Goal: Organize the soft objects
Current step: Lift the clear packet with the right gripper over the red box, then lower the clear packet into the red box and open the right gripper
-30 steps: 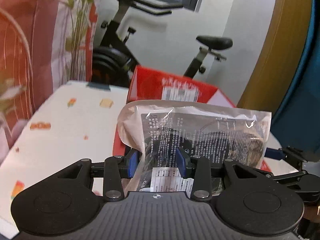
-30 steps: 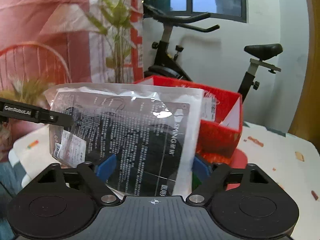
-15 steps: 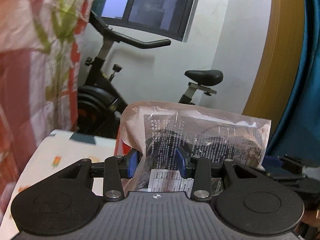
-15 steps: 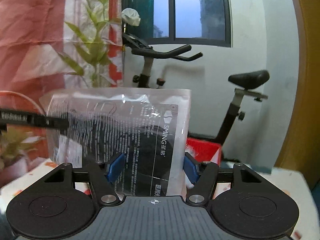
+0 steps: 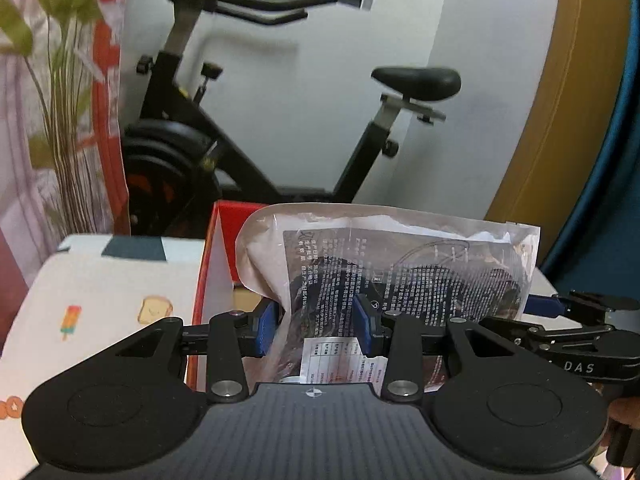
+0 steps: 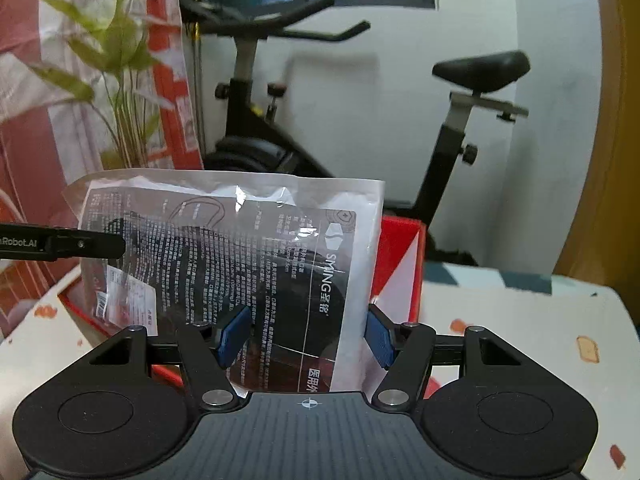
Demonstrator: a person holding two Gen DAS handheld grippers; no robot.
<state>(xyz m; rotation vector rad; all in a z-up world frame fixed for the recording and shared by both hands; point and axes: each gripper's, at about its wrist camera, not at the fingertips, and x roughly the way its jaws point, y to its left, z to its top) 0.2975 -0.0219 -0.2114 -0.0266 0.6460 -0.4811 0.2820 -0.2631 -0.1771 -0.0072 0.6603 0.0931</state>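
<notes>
A clear plastic packet (image 5: 400, 272) of black soft items with printed text hangs in the air between both grippers. My left gripper (image 5: 316, 320) is shut on the packet's left part, its blue pads pinching it. My right gripper (image 6: 306, 334) is shut on the packet (image 6: 248, 248), one pad at its right edge and the other against its face. In the left wrist view the right gripper (image 5: 560, 308) shows at the packet's far side. A red open box (image 5: 224, 216) sits on the table right behind and below the packet, and the red box (image 6: 404, 240) also shows in the right wrist view.
The table (image 5: 100, 292) has a white cloth with small food prints. Beyond its far edge an exercise bike (image 5: 256, 152) stands against a white wall. A green plant (image 5: 60, 80) and a red-and-white curtain are at the left. A wooden panel is at the right.
Both grippers have carried the packet across the table, and the background has shifted. The right gripper's jaws have narrowed onto the packet. The left grip is unchanged.
</notes>
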